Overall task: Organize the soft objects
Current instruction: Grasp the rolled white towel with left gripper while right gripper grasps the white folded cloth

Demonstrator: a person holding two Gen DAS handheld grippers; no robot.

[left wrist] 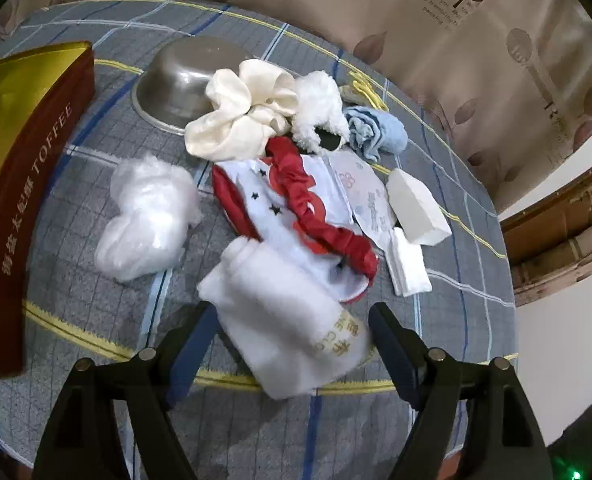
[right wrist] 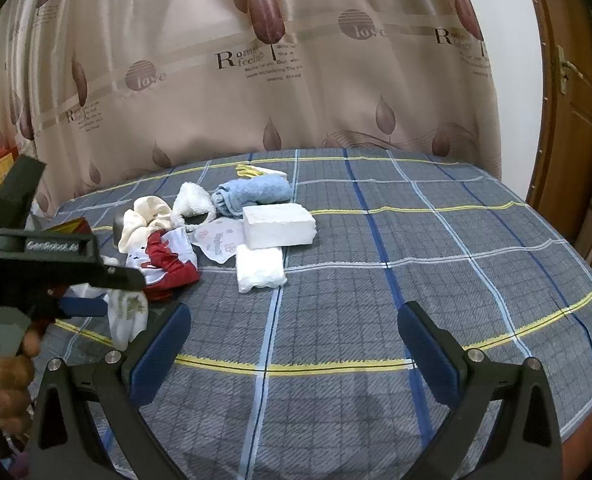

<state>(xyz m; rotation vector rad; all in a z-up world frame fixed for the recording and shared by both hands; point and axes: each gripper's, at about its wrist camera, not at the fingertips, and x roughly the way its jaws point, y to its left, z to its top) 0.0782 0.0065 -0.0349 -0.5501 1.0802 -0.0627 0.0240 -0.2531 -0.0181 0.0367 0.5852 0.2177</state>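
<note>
- While the left gripper (left wrist: 292, 320) sits with its jaws spread wide around the white cloth (left wrist: 284, 320), neither pad looks pressed into the fabric, so I judge nothing is gripped yet.
- To do this step well, I would close on the thick folded middle of the cloth, not on a loose corner, so it lifts as one bundle and does not drag the red ribbon (left wrist: 316, 216) lying just behind it.
- That cloth looks soft and fluffy, plain white, with gold lettering near its right end; it lies on the checked bedcover (right wrist: 376, 280) at the near edge of the pile, blurred in the left wrist view.
- Beyond the cloth lie a cream scrunchie (left wrist: 244, 112), a blue towel (left wrist: 376, 132) and a white block (left wrist: 416, 212); left of it are a clear plastic bag (left wrist: 148, 220) and a red toffee tin (left wrist: 28, 200).
- Well right of the cloth, the right gripper (right wrist: 294, 344) hovers over bare bedcover, jaws wide apart and holding nothing.
</note>
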